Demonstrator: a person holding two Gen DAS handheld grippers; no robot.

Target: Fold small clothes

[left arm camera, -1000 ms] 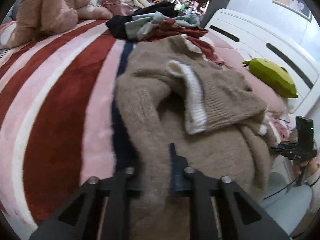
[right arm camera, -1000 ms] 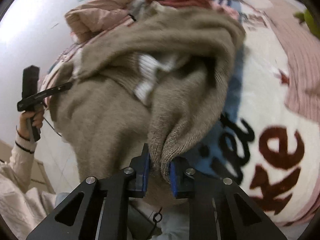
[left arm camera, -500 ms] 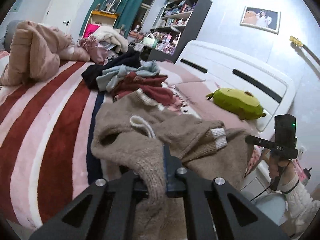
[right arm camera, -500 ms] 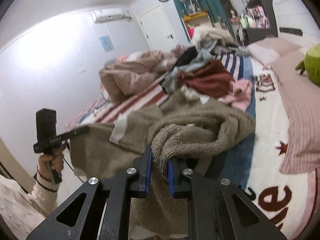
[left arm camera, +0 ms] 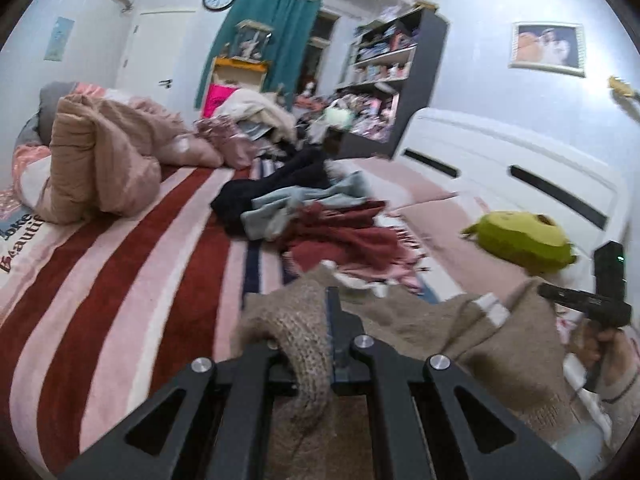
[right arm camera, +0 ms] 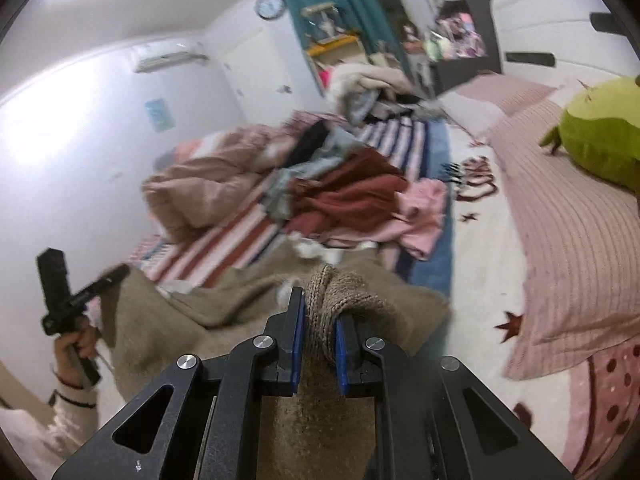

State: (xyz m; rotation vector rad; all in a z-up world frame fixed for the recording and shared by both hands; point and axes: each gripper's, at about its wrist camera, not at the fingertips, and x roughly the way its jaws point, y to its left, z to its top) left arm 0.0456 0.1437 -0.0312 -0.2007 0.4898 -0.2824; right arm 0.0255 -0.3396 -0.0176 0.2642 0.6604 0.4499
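1. Sweater (left arm camera: 404, 320), beige knit, hangs stretched between my two grippers above the near edge of the bed (left arm camera: 120, 280), its lower part drooping out of view.
2. My left gripper (left arm camera: 320, 344) is clamped tight on a bunched fold of knit.
3. My right gripper (right arm camera: 318, 344) pinches a ribbed edge between its blue pads (right arm camera: 298, 340), jaws nearly together.
4. Beyond, I see a heap of red, grey-blue and black clothes (left arm camera: 320, 216) on the striped blanket.
5. A green plush toy (right arm camera: 600, 136), possibly an avocado, lies near the headboard.
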